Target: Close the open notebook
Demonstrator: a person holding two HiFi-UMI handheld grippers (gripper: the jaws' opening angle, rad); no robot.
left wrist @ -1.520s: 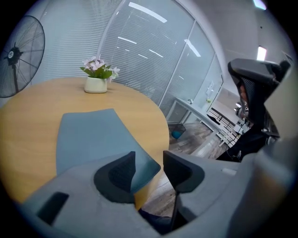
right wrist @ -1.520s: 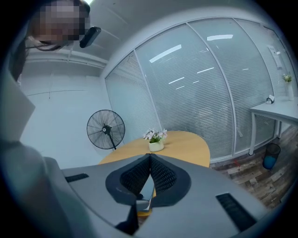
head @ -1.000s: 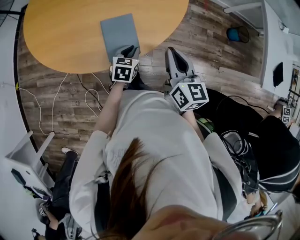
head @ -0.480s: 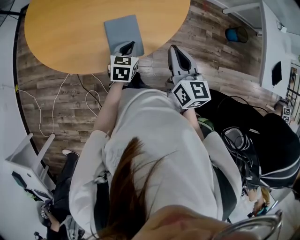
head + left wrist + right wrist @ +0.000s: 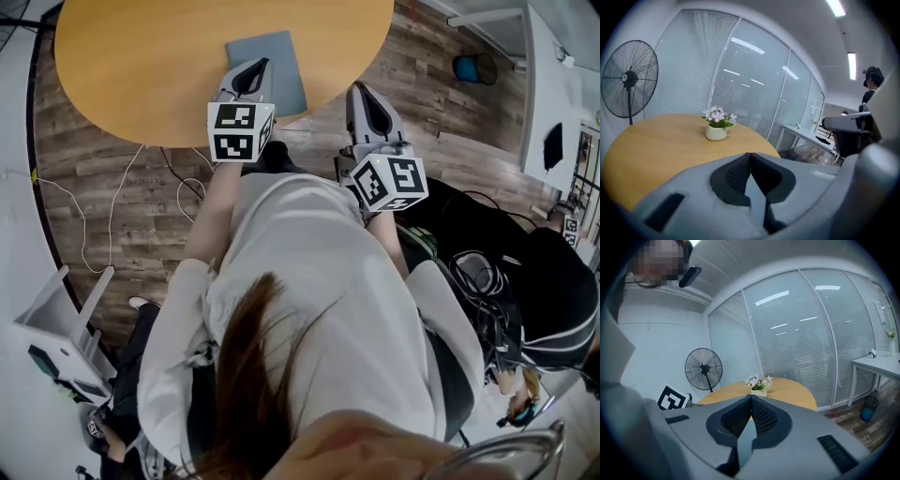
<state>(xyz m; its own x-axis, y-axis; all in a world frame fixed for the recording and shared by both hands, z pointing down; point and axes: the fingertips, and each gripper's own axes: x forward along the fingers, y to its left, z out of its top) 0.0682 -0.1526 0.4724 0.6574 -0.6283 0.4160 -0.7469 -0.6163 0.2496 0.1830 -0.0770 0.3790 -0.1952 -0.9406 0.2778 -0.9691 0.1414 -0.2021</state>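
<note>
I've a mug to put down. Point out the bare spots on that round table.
Widest: the bare wood from the notebook left to the table rim. A narrower strip runs between notebook and right rim. The near edge is crowded: the left gripper hangs over the notebook. A flower pot stands across the table.

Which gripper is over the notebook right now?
The left gripper: in the head view its tip overlaps the grey notebook. The right gripper is off to its right, at the table edge.
</note>
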